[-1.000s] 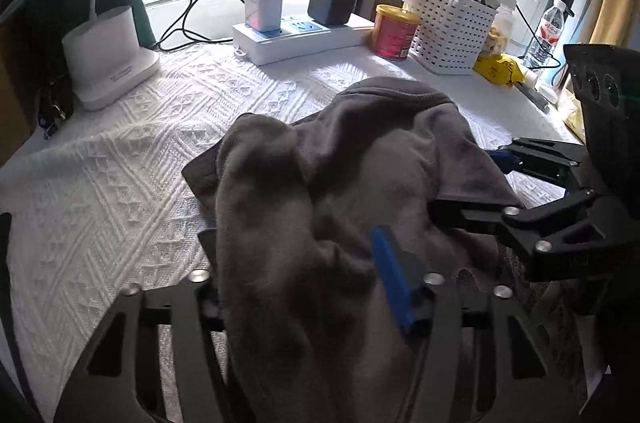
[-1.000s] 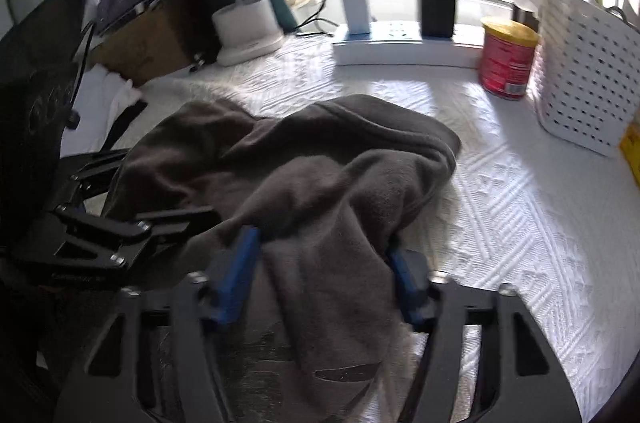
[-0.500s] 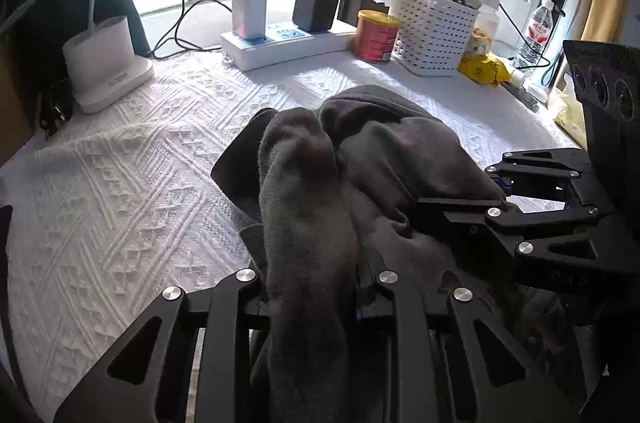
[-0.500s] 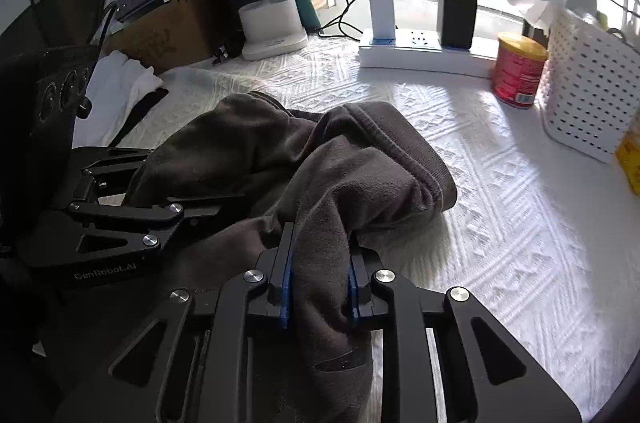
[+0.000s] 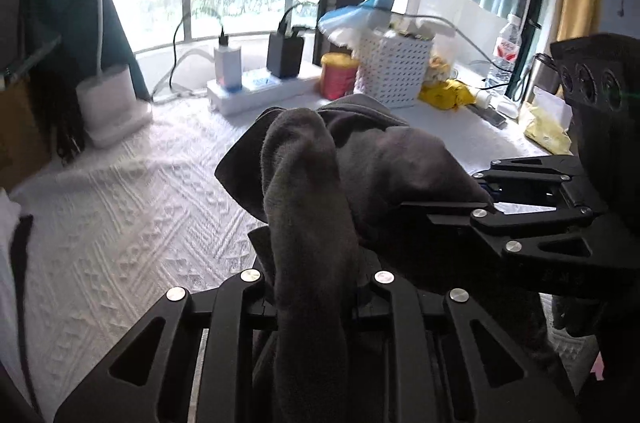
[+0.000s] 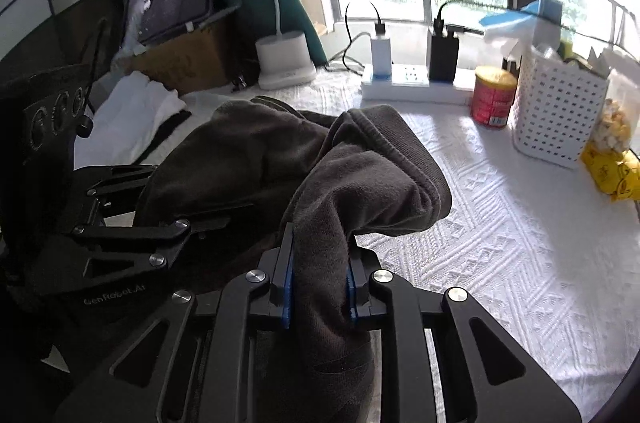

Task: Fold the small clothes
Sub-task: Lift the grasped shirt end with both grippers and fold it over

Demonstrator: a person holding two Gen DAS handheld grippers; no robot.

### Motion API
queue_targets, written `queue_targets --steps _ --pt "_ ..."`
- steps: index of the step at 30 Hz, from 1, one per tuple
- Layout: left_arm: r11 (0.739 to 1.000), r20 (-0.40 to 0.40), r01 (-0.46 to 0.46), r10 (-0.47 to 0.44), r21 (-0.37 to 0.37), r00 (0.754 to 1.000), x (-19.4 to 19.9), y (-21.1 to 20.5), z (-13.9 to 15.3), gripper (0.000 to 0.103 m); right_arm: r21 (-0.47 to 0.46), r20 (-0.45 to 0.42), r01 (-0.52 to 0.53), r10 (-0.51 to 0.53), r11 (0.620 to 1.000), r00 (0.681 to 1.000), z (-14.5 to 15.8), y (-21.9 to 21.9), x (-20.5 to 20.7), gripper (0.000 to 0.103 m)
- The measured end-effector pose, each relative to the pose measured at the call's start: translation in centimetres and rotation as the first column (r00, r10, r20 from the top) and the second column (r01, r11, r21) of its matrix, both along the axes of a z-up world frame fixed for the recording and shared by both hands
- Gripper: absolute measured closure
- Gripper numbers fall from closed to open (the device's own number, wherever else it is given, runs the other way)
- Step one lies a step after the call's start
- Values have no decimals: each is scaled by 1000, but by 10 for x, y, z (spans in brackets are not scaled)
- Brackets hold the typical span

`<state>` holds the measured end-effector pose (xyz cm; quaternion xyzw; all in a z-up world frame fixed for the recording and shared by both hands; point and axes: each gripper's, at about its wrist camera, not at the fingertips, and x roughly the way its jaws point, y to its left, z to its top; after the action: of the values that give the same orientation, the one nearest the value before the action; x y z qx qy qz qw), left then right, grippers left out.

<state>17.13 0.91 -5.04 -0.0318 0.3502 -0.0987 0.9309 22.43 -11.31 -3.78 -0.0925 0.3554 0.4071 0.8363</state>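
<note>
While the white textured cloth point(image 5: 120, 207) is spread across the whole work surface, a dark grey garment point(image 5: 384, 159) is held bunched above its near part, in front of the power strip point(image 6: 412, 89). The garment is gathered into a rumpled mound with no clean flat outline; its long axis is seen running crosswise between the two tools, roughly parallel to the power strip, and a ribbed hem point(image 6: 400, 143) is turned toward the power strip's side. Whether its underside touches the cloth cannot be told.

In the left wrist view, the left gripper point(image 5: 316, 297) is closed tight on a thick fold of the garment, which rises between the fingers and arches forward toward the power strip. In the right wrist view, the right gripper point(image 6: 318, 287) is likewise clamped on a fold, the fabric pinched between the blue pads point(image 6: 287, 283). Each tool is seen in the other's view, set sideways against the mound: the right one at point(image 5: 496, 211), the left one at point(image 6: 168, 227).

Just right of the power strip, a red can point(image 6: 492, 99) is placed, then a white perforated basket point(image 6: 556, 115). To its left, a white lamp base point(image 6: 286, 65) is stood, and nearer than that, a folded white garment point(image 6: 132, 115) is laid.
</note>
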Motion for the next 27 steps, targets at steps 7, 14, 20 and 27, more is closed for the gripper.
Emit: queue_targets --steps 7,14,20,27 --pt "1000 54 -6 6 -6 999 -19 -4 17 86 25 55 7 -8 1000 998 26 -9 -22 83" --pt "1000 116 -7 9 -18 993 -43 -6 40 86 53 103 12 -18 999 995 46 -15 -45 83" --pt "999 176 -11 20 -49 984 -62 0 59 86 76 142 10 -21 997 990 69 -21 -64 83" --pt "997 253 -23 40 -67 967 -87 9 82 86 98 211 -4 -17 995 977 96 -19 -91 84"
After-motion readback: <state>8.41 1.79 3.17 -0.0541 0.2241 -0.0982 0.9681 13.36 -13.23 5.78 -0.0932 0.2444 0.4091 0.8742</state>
